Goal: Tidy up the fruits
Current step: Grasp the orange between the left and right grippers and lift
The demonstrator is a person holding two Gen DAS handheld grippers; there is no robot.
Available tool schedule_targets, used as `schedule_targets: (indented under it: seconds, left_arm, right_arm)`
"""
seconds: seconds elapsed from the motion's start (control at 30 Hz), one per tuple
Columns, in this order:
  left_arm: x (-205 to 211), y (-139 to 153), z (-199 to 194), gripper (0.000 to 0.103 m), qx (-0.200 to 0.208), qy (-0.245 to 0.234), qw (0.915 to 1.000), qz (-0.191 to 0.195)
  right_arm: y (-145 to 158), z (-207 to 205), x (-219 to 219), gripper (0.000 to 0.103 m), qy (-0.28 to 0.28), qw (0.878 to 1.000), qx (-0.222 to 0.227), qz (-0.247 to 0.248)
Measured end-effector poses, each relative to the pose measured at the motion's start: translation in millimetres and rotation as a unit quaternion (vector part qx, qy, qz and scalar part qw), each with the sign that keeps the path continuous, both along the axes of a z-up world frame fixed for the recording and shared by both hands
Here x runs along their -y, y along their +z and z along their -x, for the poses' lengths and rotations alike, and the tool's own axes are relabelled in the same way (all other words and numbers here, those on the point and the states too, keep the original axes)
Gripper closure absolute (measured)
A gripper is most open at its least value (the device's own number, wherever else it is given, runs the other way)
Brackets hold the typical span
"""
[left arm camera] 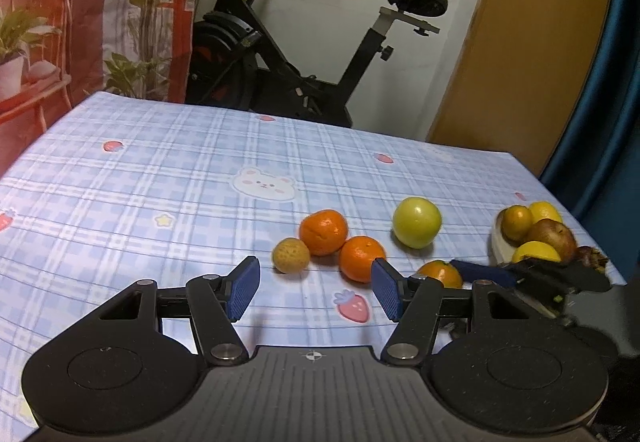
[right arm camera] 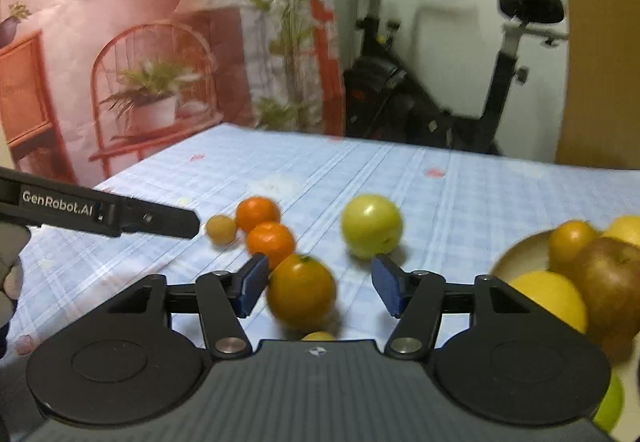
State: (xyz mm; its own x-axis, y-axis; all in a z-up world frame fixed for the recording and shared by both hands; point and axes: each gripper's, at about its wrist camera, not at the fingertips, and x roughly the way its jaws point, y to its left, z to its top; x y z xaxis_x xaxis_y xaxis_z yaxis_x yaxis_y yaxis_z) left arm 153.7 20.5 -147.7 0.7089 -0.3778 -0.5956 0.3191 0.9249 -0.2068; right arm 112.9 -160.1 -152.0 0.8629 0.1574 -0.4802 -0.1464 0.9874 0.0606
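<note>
On the blue plaid tablecloth (left arm camera: 160, 169), toward its right side, the fruit lies loose: two tangerines (left arm camera: 323, 232) touching each other, a small yellowish, rough-skinned fruit (left arm camera: 291, 255) just beside them on the left, and a green apple (left arm camera: 417, 217) standing apart to their right. At the right edge of the cloth sits a pale bowl (left arm camera: 498, 246) holding lemons (left arm camera: 536, 252), a brownish apple (left arm camera: 554, 236) and a dull orange citrus.

The left gripper (left arm camera: 316, 288) hovers over bare cloth in front of the tangerines, its blue pads set moderately wide with nothing between them.

The right gripper (right arm camera: 320, 286) has a darker orange (right arm camera: 301, 292) between its jaws — the fruit lies close against the left pad (right arm camera: 252, 286), while a clear gap shows on the side of the right pad. The jaws are part-open and not pressing on it; whether the left pad actually touches the skin is hard to say, as the picture is blurred. This orange sits near the bowl, in front of the green apple.

Behind the table stand an exercise bike (left arm camera: 288, 53) and a printed backdrop (right arm camera: 120, 41).
</note>
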Motion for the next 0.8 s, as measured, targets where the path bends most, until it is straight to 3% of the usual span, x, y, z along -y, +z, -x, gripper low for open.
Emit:
schedule_targets:
  seconds: [0.17,0.6,0.73,0.8]
  left_arm:
    - [1,0,-1,0.039,-0.016,-0.021,0.999,0.035]
    - [31,-18,4,0.04,-0.051,-0.101,0.9927,0.041]
    - [34,-22,4,0.061,-0.059,-0.102,0.9924,0.033]
    - [34,-23,5,0.061,-0.061,-0.102,0.9924,0.035]
  right_arm:
    - [-4,-2,-4,0.058,0.02,1.0,-0.019,-0.002]
    - [-9,7,-23,0.058,0.084,0.996,-0.018,0.021]
    - [-10,7,-27,0.058,0.092,0.995,-0.019,0.026]
    - [-10,5,-26,0.058,0.092,0.995,-0.02,0.024]
